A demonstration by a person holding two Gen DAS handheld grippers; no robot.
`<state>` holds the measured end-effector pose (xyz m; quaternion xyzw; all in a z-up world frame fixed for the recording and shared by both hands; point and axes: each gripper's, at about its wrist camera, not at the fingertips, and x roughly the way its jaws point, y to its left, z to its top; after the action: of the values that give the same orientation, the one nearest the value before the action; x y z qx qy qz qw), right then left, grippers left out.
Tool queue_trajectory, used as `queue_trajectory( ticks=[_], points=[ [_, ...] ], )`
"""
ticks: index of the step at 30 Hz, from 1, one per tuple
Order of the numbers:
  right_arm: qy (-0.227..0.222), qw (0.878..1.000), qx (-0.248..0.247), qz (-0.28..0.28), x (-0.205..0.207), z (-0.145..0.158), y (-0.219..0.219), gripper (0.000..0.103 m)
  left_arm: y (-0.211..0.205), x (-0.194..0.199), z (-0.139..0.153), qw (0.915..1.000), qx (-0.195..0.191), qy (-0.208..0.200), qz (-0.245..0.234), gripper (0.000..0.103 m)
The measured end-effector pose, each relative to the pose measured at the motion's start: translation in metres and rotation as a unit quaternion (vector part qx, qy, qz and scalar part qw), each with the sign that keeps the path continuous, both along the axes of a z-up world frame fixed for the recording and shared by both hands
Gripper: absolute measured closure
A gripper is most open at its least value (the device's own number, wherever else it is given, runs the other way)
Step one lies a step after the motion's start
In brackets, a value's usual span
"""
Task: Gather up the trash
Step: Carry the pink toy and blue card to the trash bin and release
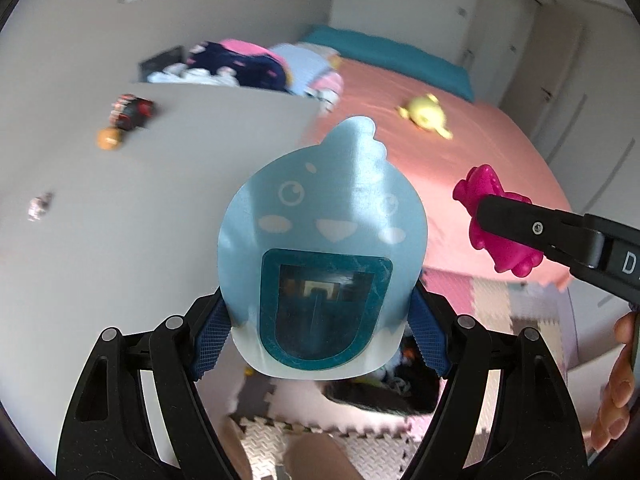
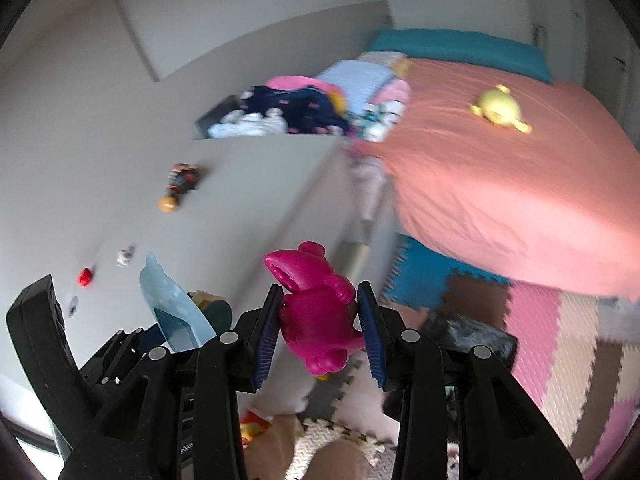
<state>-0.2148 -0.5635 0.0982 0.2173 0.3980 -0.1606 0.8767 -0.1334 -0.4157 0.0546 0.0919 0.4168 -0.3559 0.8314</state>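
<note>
Toys are held in both grippers: a blue card with a smiling face (image 1: 322, 240) is pinched by the left gripper (image 1: 320, 336), and a pink toy (image 2: 316, 312) is squeezed in the right gripper (image 2: 320, 332), near the bed (image 2: 520, 184).

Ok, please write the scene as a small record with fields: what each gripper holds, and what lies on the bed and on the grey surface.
left gripper: shut on blue drop-shaped card
right gripper: shut on magenta plastic toy
bed: yellow toy on pink sheet
grey surface: orange ball, dark toy, small crumpled scrap
floor: foam puzzle mat
</note>
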Motion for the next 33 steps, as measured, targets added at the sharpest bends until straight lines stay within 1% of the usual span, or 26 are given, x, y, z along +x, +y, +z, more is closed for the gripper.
queue_trajectory(
  ticks=[5,10,13,17,18,19,20,21,22,23,24,25,27,33],
  points=[
    [0.016,0.999,0.005,-0.049,-0.052,-0.023,-0.033,0.063,-0.033,-0.039,-0.023,0.9988,0.020,0.012,-0.043,0.027],
    [0.037,0.995,0.017,-0.090,-0.090,-0.050,-0.060,0.063,-0.066,-0.069,-0.044,0.9953,0.045,0.023,-0.083,0.027],
    [0.050,0.993,0.026,-0.107,-0.104,-0.064,-0.077,0.063,-0.082,-0.081,-0.053,0.9929,0.059,0.027,-0.100,0.027],
    [0.066,0.990,0.037,-0.121,-0.110,-0.080,-0.096,0.063,-0.104,-0.087,-0.063,0.9894,0.080,0.032,-0.117,0.026],
    [0.070,0.989,0.041,-0.122,-0.111,-0.084,-0.102,0.063,-0.108,-0.092,-0.065,0.9889,0.083,0.033,-0.118,0.024],
    [0.075,0.989,0.046,-0.123,-0.111,-0.087,-0.106,0.063,-0.115,-0.095,-0.068,0.9870,0.091,0.036,-0.127,0.022],
    [0.086,0.986,0.056,-0.130,-0.110,-0.092,-0.112,0.062,-0.124,-0.098,-0.073,0.9825,0.108,0.043,-0.145,0.021],
    [0.096,0.983,0.066,-0.142,-0.111,-0.097,-0.118,0.037,-0.130,-0.100,-0.076,0.9797,0.119,0.046,-0.155,0.015],
    [0.103,0.980,0.074,-0.154,-0.111,-0.101,-0.124,0.006,-0.135,-0.103,-0.079,0.9782,0.134,0.036,-0.155,0.006],
    [0.102,0.979,0.078,-0.159,-0.112,-0.104,-0.128,0.003,-0.137,-0.106,-0.080,0.9786,0.139,0.022,-0.150,0.006],
    [0.116,0.976,0.080,-0.164,-0.113,-0.109,-0.134,0.002,-0.138,-0.107,-0.081,0.9786,0.144,0.015,-0.146,0.006],
    [0.124,0.974,0.081,-0.170,-0.115,-0.113,-0.136,0.002,-0.139,-0.107,-0.085,0.9785,0.147,0.019,-0.143,0.006],
    [0.123,0.973,0.083,-0.177,-0.119,-0.119,-0.140,0.002,-0.140,-0.105,-0.091,0.9788,0.147,0.039,-0.138,0.006],
    [0.122,0.972,0.089,-0.182,-0.126,-0.128,-0.143,0.002,-0.140,-0.105,-0.097,0.9789,0.146,0.053,-0.133,0.006]
  ],
)
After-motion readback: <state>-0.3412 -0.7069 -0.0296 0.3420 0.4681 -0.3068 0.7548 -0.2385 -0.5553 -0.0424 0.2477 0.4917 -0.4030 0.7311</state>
